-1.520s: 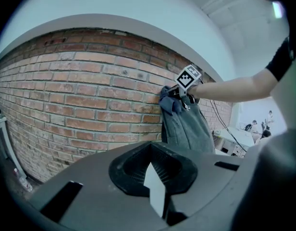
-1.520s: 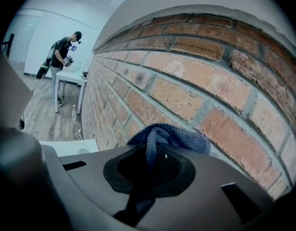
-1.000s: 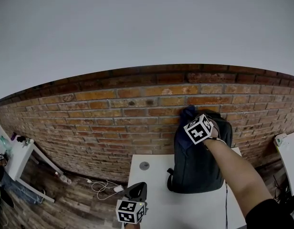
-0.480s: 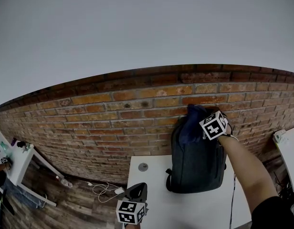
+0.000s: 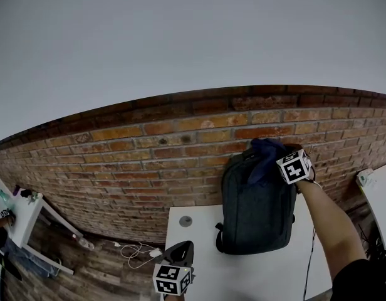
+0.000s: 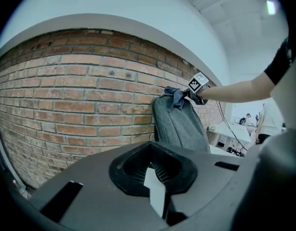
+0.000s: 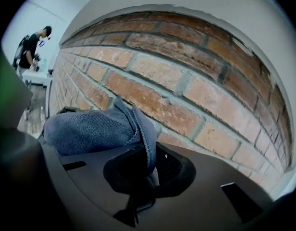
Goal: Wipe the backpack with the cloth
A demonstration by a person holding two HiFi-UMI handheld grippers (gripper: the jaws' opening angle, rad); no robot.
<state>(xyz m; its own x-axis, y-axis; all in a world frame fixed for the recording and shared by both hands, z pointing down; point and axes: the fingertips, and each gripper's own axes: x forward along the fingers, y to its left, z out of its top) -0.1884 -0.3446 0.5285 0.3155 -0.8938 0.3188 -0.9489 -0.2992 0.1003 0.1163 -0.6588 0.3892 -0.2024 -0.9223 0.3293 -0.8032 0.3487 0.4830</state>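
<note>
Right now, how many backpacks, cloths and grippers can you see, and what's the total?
backpack: 1
cloth: 1
grippers: 2 (left gripper shut on nothing, right gripper shut on the cloth)
total: 4

Right gripper (image 5: 279, 163) high, arm outstretched, jaws on cloth (image 7: 90, 129); left gripper (image 6: 155, 189) low, jaws together.

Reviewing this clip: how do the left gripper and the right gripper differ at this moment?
The right gripper grips the blue cloth; the left gripper holds nothing. The right gripper is high, at the top of the backpack by the brick wall; the left gripper sits low over the table, apart from the backpack. Both claws are shut.
</note>
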